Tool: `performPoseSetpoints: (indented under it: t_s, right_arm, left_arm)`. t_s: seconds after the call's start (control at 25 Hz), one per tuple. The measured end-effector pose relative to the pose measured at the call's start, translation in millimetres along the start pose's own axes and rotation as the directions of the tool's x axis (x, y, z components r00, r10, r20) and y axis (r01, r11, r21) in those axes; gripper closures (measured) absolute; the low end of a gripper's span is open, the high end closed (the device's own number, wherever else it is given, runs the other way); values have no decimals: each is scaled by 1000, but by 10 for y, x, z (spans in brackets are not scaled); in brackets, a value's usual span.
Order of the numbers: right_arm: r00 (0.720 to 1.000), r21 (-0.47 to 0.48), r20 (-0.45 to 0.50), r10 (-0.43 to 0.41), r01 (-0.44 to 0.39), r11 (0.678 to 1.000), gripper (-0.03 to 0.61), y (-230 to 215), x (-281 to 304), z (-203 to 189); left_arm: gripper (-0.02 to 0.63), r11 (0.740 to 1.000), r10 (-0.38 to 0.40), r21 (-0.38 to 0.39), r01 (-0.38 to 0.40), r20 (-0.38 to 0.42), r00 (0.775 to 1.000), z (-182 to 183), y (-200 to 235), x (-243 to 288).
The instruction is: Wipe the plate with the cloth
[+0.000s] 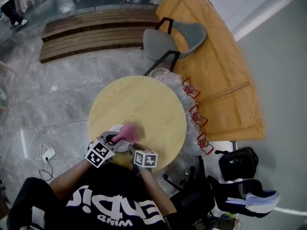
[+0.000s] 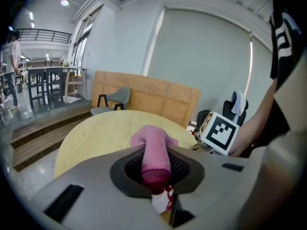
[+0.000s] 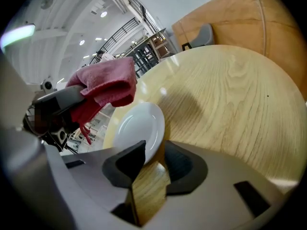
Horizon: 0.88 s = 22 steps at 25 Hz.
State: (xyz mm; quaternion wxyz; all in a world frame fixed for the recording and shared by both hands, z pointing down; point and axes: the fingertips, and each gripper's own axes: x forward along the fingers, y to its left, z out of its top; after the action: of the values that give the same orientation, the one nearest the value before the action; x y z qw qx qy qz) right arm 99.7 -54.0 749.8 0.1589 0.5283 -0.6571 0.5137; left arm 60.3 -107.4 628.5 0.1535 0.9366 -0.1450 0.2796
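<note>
A small white plate (image 1: 115, 130) is at the near edge of the round yellow table (image 1: 144, 99). My right gripper (image 1: 132, 150) is shut on its rim, and in the right gripper view the plate (image 3: 138, 128) stands tilted up between the jaws of that gripper (image 3: 153, 159). My left gripper (image 1: 117, 139) is shut on a rolled pink cloth (image 1: 128, 130). In the left gripper view the cloth (image 2: 154, 152) pokes forward out of the jaws. In the right gripper view the cloth (image 3: 108, 85) hangs just above the plate's upper left; whether they touch is unclear.
A grey chair (image 1: 165, 42) stands at the table's far side, with wooden slat benches (image 1: 96, 30) behind it. Clear plastic bags with red print (image 1: 194, 114) hang off the table's right edge. A black backpack (image 1: 238, 163) and a charger with its cable (image 1: 47, 153) lie on the floor.
</note>
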Motion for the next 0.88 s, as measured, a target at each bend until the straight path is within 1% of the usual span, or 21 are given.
performPoseSetpoints:
  t_s: [0.16,0.32,0.56,0.68,0.88]
  right_arm:
    - [1000,17,-5,-9,9,1000,456,-32,35,12]
    - [1000,37,0,-10,10,999,486,-55,45,21]
    - [1000,21,-5,-27,27,999,489,-48,43,40]
    - [999,13,-4,-37,37,999,502,-42,52,50]
    - [998,-5,-6,-64,64,998,505,-38,57,75]
  left_arm:
    - [566,1000,-10,0,10,-20,1000,-39,27,47]
    - [566,999,-32,3,32,-48,998,-98,24,125]
    - [566,997,-74,24,77,-96,993,-182,-32,347]
    - [566,994,-99,32,104,-132,986,-261,-88,501]
    - [566,990,-131,32,141,-214,968,-497,-153,696]
